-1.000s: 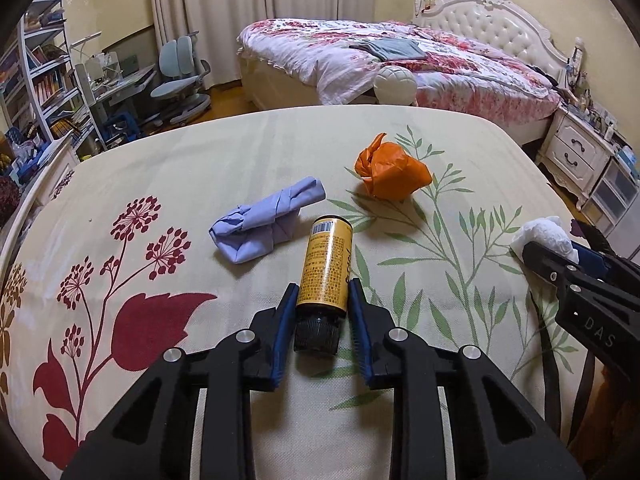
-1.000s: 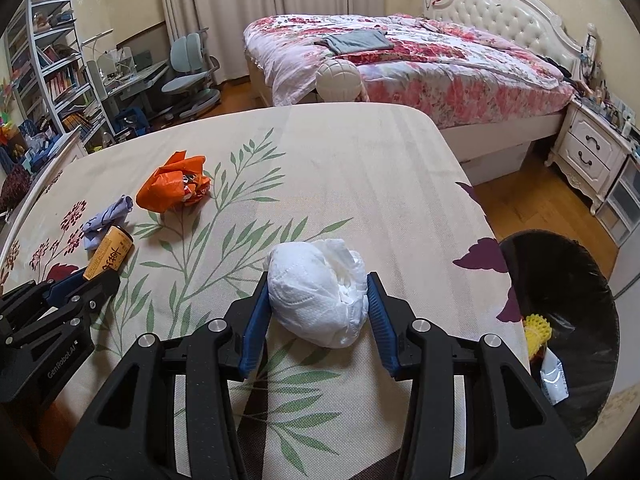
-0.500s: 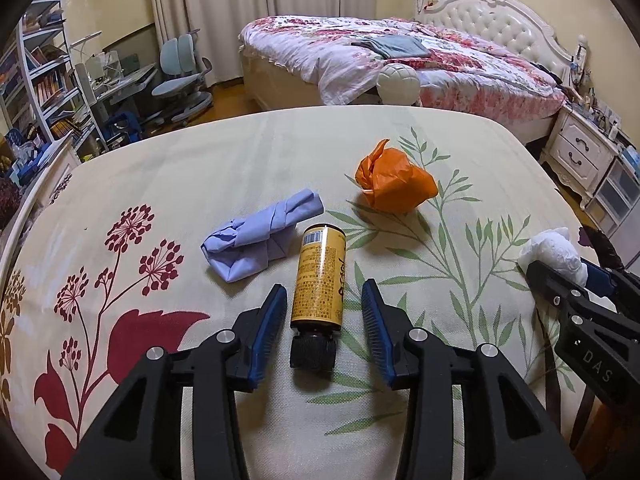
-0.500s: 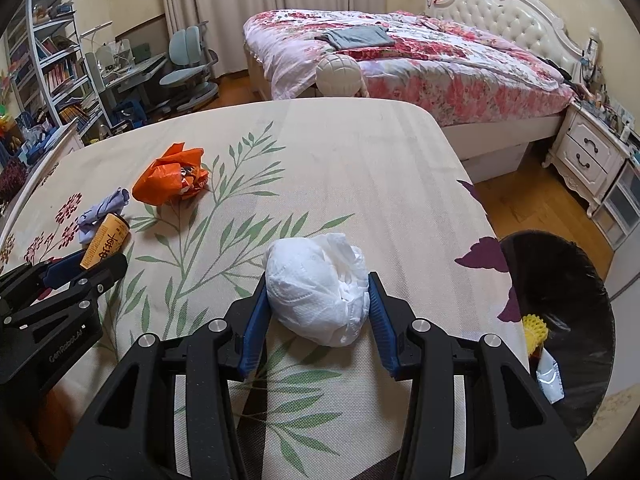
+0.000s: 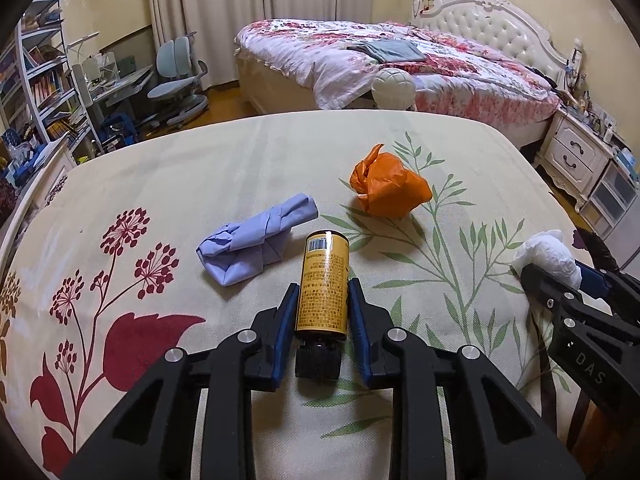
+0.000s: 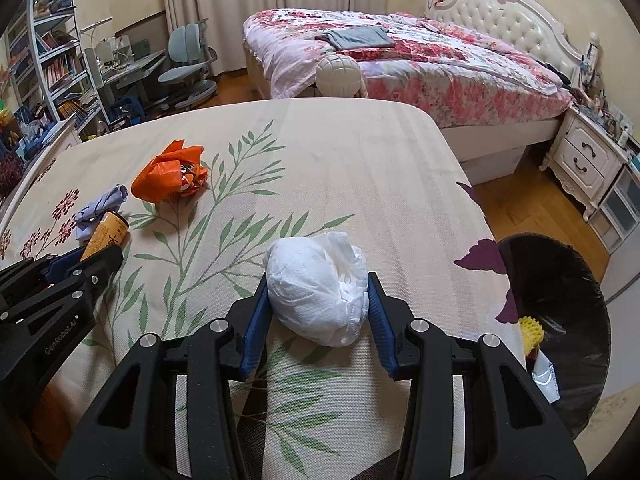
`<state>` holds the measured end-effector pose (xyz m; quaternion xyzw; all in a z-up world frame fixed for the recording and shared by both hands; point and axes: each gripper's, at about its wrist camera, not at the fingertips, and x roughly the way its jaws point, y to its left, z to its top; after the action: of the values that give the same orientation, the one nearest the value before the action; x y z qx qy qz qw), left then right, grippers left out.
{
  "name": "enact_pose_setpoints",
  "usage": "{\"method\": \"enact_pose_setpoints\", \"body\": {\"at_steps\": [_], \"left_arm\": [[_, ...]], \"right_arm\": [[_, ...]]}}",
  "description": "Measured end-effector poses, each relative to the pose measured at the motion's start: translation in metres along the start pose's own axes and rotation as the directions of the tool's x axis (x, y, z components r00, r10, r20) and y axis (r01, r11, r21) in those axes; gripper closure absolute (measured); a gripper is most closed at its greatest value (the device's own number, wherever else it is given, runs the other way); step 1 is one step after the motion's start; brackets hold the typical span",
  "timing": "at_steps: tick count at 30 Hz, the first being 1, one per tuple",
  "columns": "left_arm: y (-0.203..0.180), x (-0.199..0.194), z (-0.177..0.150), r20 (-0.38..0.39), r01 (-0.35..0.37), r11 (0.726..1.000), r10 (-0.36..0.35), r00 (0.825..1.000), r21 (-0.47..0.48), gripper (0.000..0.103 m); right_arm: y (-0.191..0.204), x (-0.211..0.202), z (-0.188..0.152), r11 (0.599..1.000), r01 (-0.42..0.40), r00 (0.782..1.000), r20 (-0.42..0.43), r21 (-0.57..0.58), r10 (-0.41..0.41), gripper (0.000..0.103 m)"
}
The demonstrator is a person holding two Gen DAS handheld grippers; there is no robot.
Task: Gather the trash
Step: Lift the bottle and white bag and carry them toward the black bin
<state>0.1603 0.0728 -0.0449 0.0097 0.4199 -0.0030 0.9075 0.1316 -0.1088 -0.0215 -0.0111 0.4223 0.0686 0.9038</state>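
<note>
The cream floral-print counter (image 6: 360, 168) is carrying all loose trash. The round black-lined waste bin (image 6: 560, 280) is standing just beside its right edge, holding a yellow item. The right tongs (image 6: 318, 308) are pinching the crumpled white paper wad (image 6: 316, 292), which is resting on the counter near that edge. The orange crumpled plastic bag (image 5: 388, 188) and the folded lavender paper bundle (image 5: 252, 240) are lying apart, further back. The left tongs (image 5: 322, 312), having just been closing, are pinching the yellow cylindrical can with black cap (image 5: 324, 284), which is lying on its side.
</note>
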Motion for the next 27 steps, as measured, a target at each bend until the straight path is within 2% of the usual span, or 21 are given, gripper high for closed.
{"method": "enact_pose_setpoints", "body": {"at_steps": [10,27], "left_arm": [[-0.004,-0.017,-0.01,0.032,-0.005,1.0,0.006,0.999,-0.007,0.076],[-0.041,-0.061,-0.028,0.095,0.059,0.998,-0.061,0.994,0.018,0.076]], "right_arm": [[0.0,-0.015,-0.011,1.0,-0.004,1.0,0.019,0.001,0.004,0.062],[-0.021,-0.067,-0.038,1.0,0.014,0.996,0.083,0.018,-0.016,0.062]]}}
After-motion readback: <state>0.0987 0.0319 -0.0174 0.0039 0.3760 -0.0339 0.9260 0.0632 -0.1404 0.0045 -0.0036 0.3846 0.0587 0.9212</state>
